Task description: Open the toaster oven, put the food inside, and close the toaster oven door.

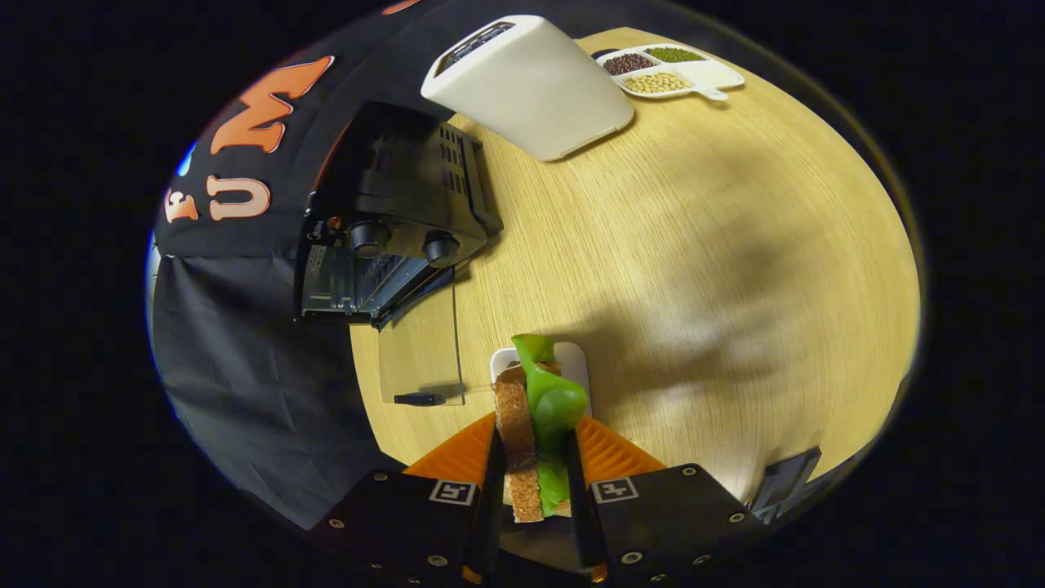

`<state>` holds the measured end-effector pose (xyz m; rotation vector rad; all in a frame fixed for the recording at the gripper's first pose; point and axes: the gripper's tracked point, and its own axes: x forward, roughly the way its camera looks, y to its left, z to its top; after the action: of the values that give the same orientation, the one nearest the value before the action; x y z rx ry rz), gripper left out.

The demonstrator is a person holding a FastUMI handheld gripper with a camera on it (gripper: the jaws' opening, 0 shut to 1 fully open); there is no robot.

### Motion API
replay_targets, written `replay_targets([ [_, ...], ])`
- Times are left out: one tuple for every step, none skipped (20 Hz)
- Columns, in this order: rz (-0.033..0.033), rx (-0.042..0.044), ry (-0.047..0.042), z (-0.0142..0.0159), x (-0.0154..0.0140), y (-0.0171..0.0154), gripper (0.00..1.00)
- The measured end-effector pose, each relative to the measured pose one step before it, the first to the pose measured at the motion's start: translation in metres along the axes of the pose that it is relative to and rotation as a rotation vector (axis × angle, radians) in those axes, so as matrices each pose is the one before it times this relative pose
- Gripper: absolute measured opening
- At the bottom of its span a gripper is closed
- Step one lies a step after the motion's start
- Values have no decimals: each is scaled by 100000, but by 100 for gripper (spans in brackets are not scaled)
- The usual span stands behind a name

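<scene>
My gripper [532, 457] is shut on a sandwich [535, 425] of brown toast with a green leaf, held on edge between the two fingers. Just beyond the fingertips, under the sandwich, a small white plate [574, 359] lies on the wooden table [694, 245]. Farther ahead to the left stands the black toaster oven [392, 212] with two knobs. Its glass door [420, 351] hangs open and lies flat, with the black handle [418, 399] at its near end. The oven's cavity looks dark and I cannot make out anything inside.
A white pop-up toaster [531, 82] stands behind the oven. A white divided dish [673, 69] of beans and seeds sits at the far side of the table. A dark flat object [784, 482] lies near the table's edge to the right of the fingers.
</scene>
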<state>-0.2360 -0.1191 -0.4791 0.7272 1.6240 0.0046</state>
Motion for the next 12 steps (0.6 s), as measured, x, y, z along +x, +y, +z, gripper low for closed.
replay_targets([
  [307, 71, -827, -124, -634, 833, 37],
  [782, -524, -1565, -98, -743, 912, 37],
  [-192, -324, -1778, 88, -627, 760, 37],
  [487, 93, -1522, -112, -654, 917, 37],
  [986, 1067, -1593, 120, -759, 1029, 37],
  [1560, 630, -1748, -24, -582, 1238, 37],
  [1283, 728, -2442, 231, -321, 1251, 37],
  [1917, -150, -2674, -25, -25, 1327, 37],
  [2714, -215, -3068, 85, 200, 1420, 37],
  [3440, 449, -2656, 37, 476, 1375, 37],
  [2939, 2757, -1304, -125, 840, 1206, 37],
  [3056, 3408, -1034, -182, 845, 1111, 37],
])
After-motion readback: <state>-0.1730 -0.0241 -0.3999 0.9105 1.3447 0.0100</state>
